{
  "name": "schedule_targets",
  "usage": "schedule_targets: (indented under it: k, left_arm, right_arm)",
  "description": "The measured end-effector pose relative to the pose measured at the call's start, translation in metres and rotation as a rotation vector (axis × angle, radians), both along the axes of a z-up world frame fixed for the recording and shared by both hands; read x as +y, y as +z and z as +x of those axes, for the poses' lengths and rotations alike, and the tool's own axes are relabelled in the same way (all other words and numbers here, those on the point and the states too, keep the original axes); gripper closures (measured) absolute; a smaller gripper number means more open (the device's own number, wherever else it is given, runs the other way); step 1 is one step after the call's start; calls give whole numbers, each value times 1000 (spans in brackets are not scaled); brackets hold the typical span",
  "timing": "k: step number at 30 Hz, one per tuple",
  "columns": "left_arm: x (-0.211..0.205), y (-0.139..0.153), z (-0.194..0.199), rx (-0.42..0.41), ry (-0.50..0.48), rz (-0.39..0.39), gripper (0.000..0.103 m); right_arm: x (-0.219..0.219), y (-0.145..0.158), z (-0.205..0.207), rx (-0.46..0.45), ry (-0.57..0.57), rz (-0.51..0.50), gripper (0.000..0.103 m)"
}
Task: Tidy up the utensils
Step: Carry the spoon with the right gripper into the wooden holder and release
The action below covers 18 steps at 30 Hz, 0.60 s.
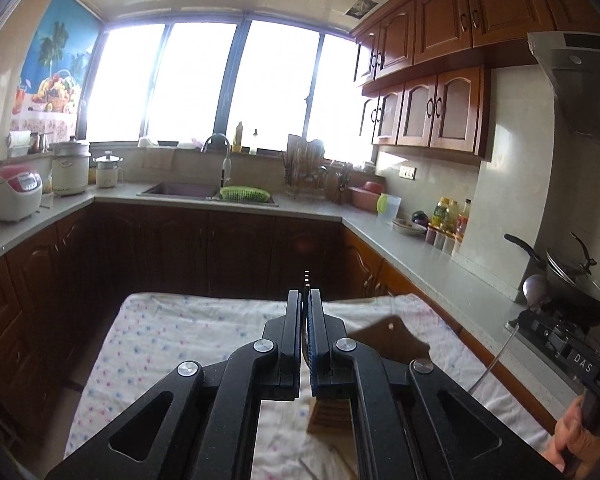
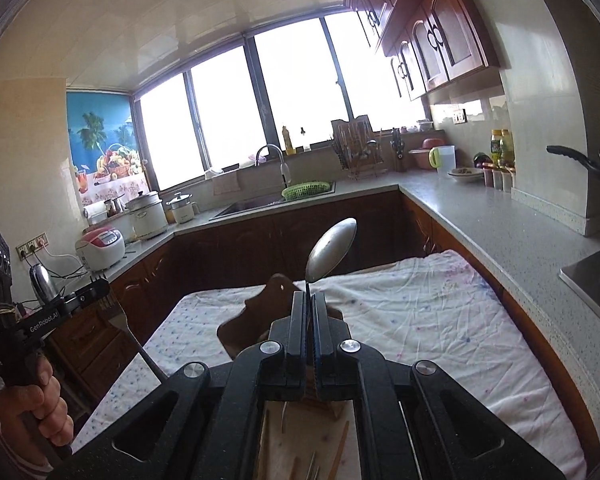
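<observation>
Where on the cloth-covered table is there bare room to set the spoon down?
The right gripper holds the spoon; the left gripper holds a fork. Free: the dotted cloth right of the wooden holder, toward the counter, and the far left patch. Crowded: around the holder and the near edge with chopsticks.

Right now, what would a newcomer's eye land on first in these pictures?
Probably the metal spoon, standing bowl-up from the shut right gripper above the dotted cloth. Next, the left gripper, shut on a fork. Behind both, the bright windows glare over the sink.
</observation>
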<state>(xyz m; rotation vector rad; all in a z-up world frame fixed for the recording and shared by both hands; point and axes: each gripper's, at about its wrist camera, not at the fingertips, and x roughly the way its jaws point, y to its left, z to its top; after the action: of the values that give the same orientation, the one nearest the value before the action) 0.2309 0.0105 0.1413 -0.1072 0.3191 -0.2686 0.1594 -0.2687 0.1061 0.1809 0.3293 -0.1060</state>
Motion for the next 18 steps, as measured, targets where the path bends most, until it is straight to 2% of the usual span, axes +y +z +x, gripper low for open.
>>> schedule_targets:
  k: [4, 7, 15, 18]
  left_arm:
    - [-22, -4, 40, -9, 20, -7, 102]
    - [-40, -24, 67, -6, 54, 13, 102]
    - [-75, -86, 114, 107, 41, 8, 100]
    - [-77, -99, 122, 126, 25, -8, 100]
  right_arm:
    - [-3, 12, 28, -48, -26, -40, 101]
    - [-9, 10, 51, -65, -26, -42, 101]
    - [-14, -33, 86, -13, 0, -65, 101]
    - [-17, -52, 92, 31, 10, -54, 101]
